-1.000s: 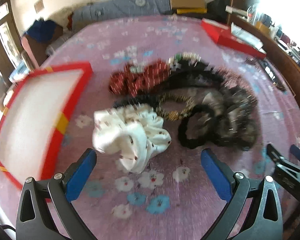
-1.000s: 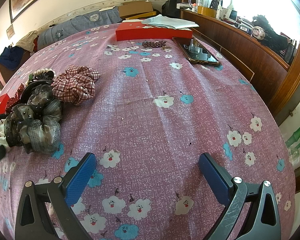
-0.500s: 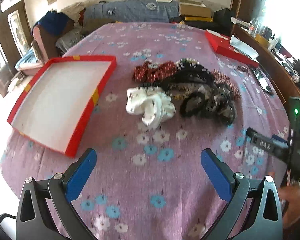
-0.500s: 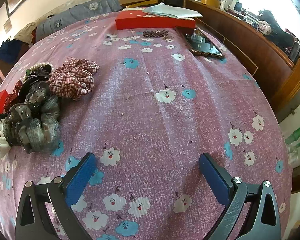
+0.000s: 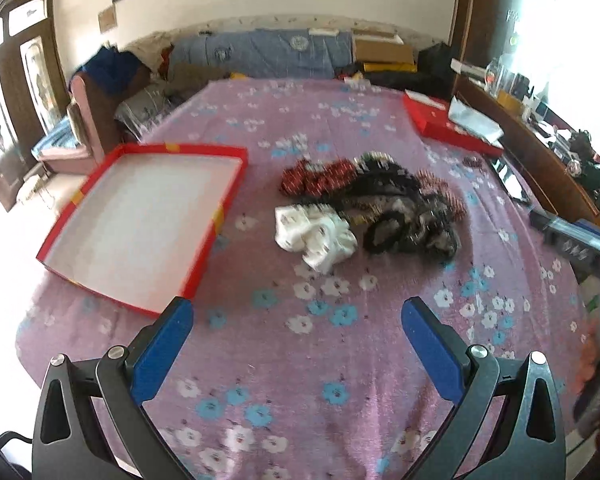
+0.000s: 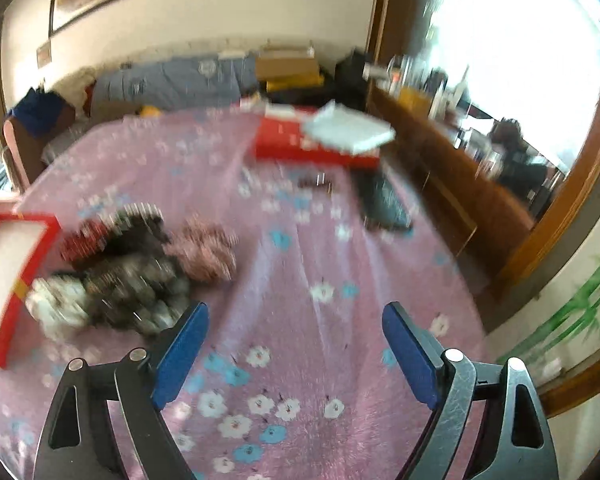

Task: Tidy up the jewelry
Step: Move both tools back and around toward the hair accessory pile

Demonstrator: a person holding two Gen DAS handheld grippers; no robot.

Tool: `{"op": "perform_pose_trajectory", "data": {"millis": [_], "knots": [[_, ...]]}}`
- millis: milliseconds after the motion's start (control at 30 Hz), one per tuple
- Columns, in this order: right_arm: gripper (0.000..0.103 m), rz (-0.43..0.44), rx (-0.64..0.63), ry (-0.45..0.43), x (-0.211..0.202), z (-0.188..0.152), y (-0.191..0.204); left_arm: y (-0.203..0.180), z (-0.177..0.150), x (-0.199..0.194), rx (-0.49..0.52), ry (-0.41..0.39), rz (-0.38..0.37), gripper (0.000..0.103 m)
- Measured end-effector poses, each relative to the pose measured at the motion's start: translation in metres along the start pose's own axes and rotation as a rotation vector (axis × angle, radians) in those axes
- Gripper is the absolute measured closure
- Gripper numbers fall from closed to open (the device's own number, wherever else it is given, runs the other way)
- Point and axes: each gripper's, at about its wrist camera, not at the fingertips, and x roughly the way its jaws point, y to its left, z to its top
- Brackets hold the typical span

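- My left gripper (image 5: 296, 344) hangs over the near edge of the bed with its jaws wide apart and nothing between them.
- My right gripper (image 6: 294, 354) is empty too, jaws closing a little but far from meeting.
- The pile of scrunchies (image 5: 372, 204) sits mid-bed, the white one (image 5: 314, 234) on its near side; the red tray (image 5: 140, 220) lies open towards the left edge, bare inside.
- My worry: the pieces overlap, so a pinch at the white one could drag a dark neighbour along.
- The right view is smeared, so aiming from it now risks a miss.
- The floral bedspread (image 5: 300, 380) is soft and could bunch under a low grab.
- Clutter lines the far wall; a wooden counter (image 6: 440, 160) runs along the right edge.
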Motion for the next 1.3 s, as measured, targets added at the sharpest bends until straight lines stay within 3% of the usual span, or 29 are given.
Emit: {"op": "perform_pose_trajectory", "data": {"millis": [67,133,300,433,500,567,633,767,1200,1300], "knots": [[0.006,-0.006,0.006,-0.077,-0.020,0.011,0.009,0.007,0.003,-0.008,-0.005,-0.026,0.028,0.000],[0.002,0.044,0.016,-0.108,-0.030,0.020,0.019,0.017,0.005,-0.016,-0.020,-0.051,0.062,0.000],[0.002,0.172,-0.003,-0.062,-0.024,0.039,0.050,0.042,0.002,-0.027,-0.066,-0.074,0.127,0.000],[0.002,0.193,-0.007,-0.123,-0.030,0.048,0.065,0.047,0.000,-0.027,-0.072,-0.064,0.131,0.000],[0.001,0.253,0.000,-0.140,-0.033,0.044,0.063,0.046,0.000,-0.026,-0.064,-0.056,0.122,0.000],[0.001,0.313,-0.006,-0.071,-0.023,0.045,0.065,0.043,0.001,-0.025,-0.053,-0.052,0.111,0.000],[0.003,0.293,-0.013,0.010,-0.008,0.042,0.067,0.039,0.000,-0.024,-0.040,-0.051,0.094,0.000],[0.004,0.275,0.008,0.037,-0.001,0.033,0.061,0.037,-0.001,-0.022,-0.028,-0.046,0.081,0.000],[0.004,0.192,-0.013,0.067,-0.005,0.031,0.054,0.040,-0.001,-0.013,-0.032,-0.013,0.076,0.000],[0.004,0.135,-0.002,-0.012,-0.020,0.029,0.052,0.038,-0.002,-0.014,-0.025,-0.021,0.069,0.000]]}}
